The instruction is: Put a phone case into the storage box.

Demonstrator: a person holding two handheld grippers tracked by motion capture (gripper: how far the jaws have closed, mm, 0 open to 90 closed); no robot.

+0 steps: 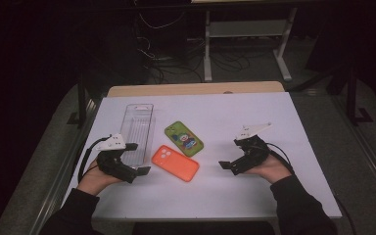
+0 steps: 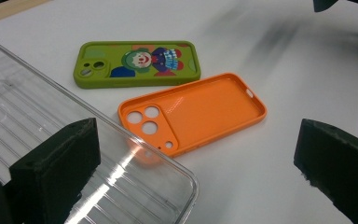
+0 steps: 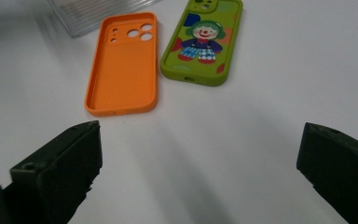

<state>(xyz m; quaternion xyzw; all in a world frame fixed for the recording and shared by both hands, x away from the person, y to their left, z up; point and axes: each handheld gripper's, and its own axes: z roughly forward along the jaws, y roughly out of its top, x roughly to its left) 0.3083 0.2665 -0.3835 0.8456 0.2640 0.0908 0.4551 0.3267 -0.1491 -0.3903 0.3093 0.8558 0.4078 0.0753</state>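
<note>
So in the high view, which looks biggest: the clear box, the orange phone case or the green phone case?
1. Clear box: clearly the longest and widest.
2. Orange phone case and green phone case: they look about alike. The orange one lies nearer the camera, so I won't rank them.

A white table top (image 1: pixel 254 115) with a strip of bare wood along its far edge carries three things. A clear ribbed plastic tray (image 1: pixel 138 128) lies lengthwise at the left; just right of it an orange phone case (image 1: pixel 175 163) rests hollow side up, and a green phone case (image 1: pixel 183 138) with a clown picture lies close beyond it, not touching.
</note>
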